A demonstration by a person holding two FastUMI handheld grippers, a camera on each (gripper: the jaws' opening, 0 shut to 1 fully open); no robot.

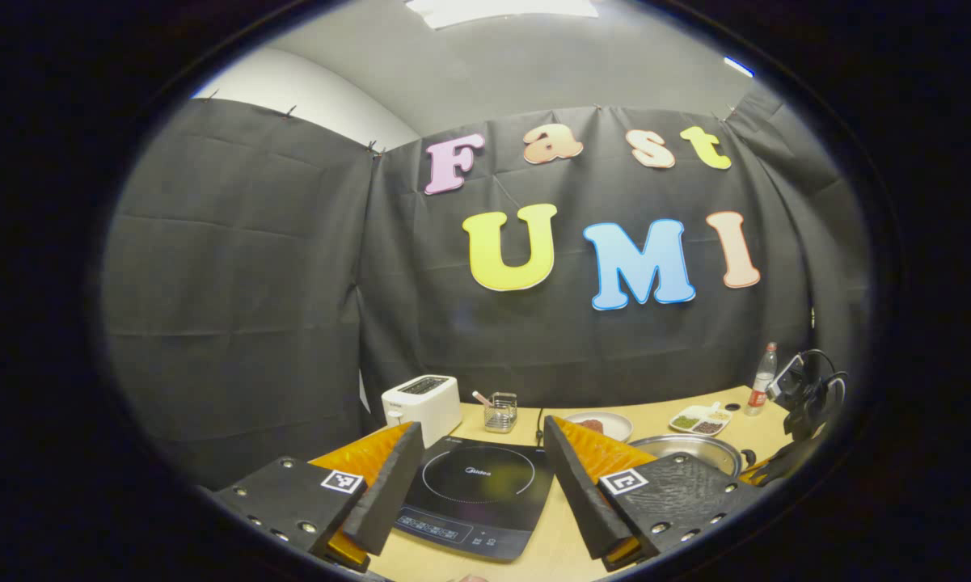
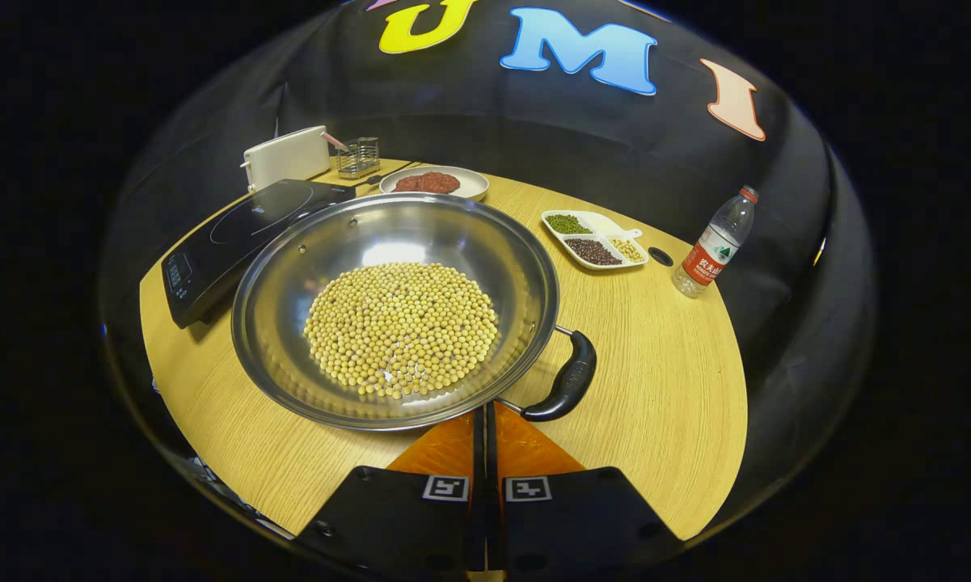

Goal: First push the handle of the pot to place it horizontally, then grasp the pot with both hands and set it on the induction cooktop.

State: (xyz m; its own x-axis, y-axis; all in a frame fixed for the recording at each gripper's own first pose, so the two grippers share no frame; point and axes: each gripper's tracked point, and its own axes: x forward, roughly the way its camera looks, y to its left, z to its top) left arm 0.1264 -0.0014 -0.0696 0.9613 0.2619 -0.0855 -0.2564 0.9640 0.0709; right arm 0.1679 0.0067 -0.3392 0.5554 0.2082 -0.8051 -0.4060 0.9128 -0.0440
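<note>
Our worry is the beans: the pot is loaded with them, and a sharp shove on its handle could slide the pot or spill them over the rim. Our right tongs are clenched on nothing, tips just near of the pot's rim, the handle just to their right. Our left tongs hang released above the cooktop, with the pot on the worktop to their right.

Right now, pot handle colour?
Black handle on wire mounts, on the steel pot. Clearest in the right gripper view.
</note>
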